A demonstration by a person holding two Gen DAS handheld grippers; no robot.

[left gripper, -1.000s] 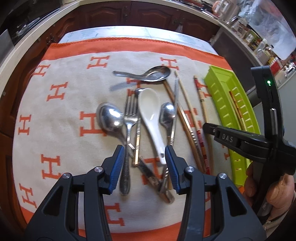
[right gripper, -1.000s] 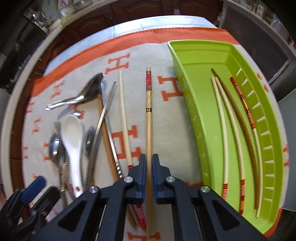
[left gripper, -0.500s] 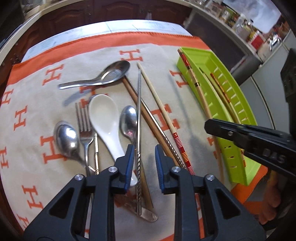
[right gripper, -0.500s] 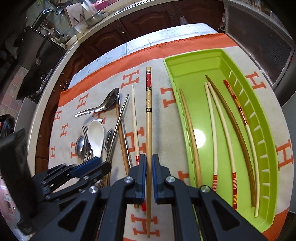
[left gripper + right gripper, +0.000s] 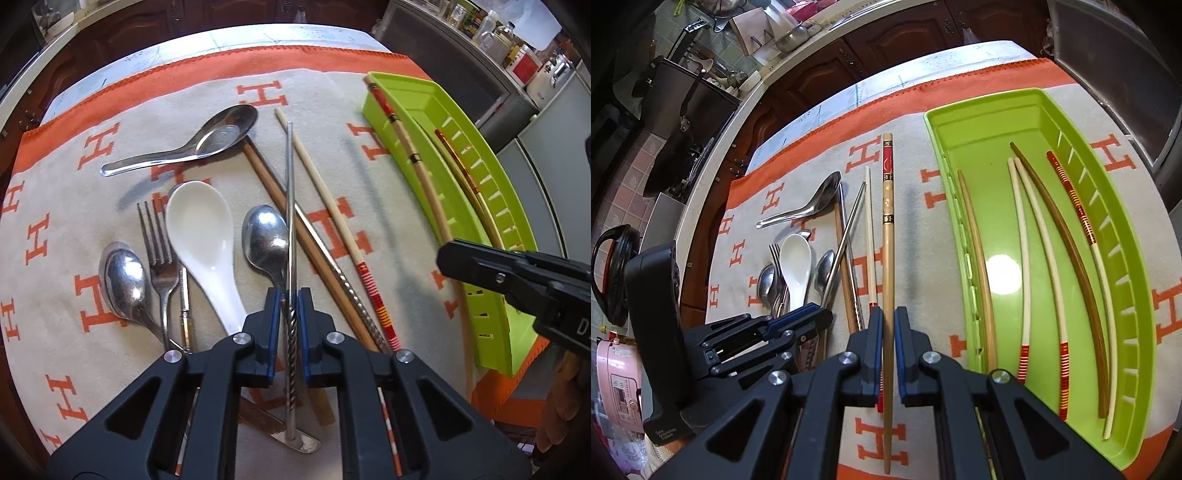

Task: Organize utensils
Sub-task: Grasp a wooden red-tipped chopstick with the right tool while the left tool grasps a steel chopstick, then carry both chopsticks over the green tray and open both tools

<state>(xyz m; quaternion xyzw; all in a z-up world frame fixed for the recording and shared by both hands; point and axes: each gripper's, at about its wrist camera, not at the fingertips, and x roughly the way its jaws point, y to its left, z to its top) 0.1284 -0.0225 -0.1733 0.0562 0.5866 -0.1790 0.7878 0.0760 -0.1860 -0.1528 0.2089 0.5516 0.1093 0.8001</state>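
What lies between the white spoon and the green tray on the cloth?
In the left wrist view: a steel spoon, a metal chopstick in the left gripper, a brown chopstick and a pale chopstick, short of the green tray.

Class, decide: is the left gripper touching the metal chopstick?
Touching. The left wrist view shows the left gripper with its blue fingers pressed against both sides of the twisted metal chopstick.

Spoons (image 5: pixel 199 236) left of chopsticks (image 5: pixel 332 206) — tray (image 5: pixel 1137 295) far right
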